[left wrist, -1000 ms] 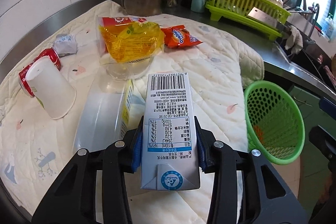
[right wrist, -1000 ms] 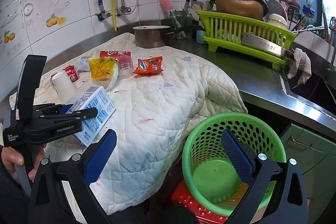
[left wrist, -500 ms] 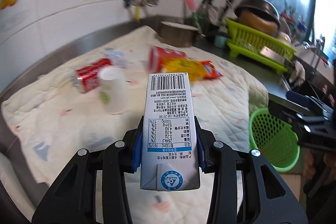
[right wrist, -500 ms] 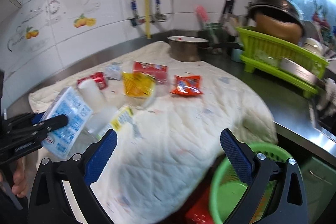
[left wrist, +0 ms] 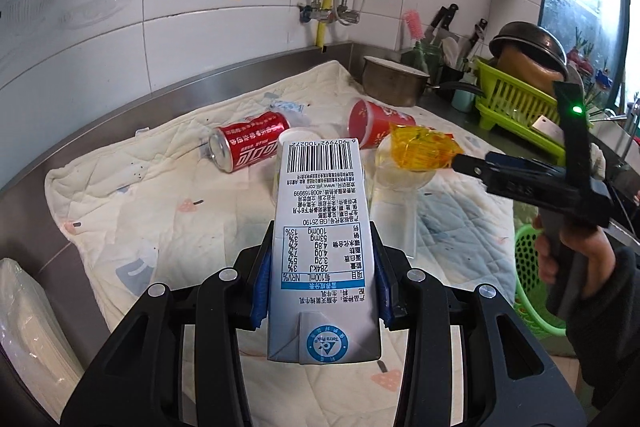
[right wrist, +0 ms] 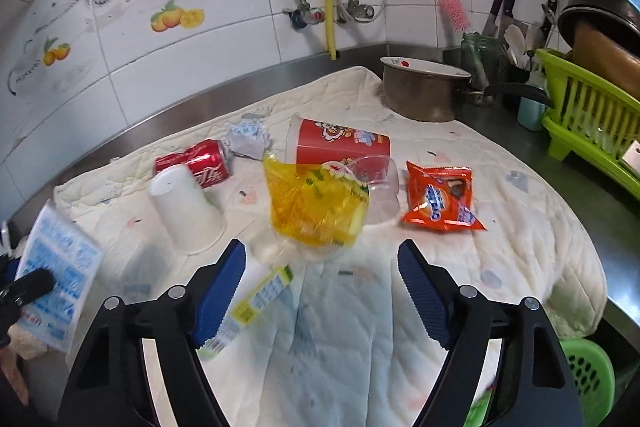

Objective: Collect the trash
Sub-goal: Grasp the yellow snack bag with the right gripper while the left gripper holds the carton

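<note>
White milk carton (left wrist: 320, 247) sits clamped between the left gripper (left wrist: 320, 291) pads.

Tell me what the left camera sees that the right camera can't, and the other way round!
Only the left view shows the carton's barcode, the right gripper from the side, and the hand holding it. Only the right view shows the orange snack packet and the right gripper's open fingers. Both show the milk carton clamped in the left gripper, the cola can, the white cup, the yellow bag, the red cup, the pot and the green basket.
</note>
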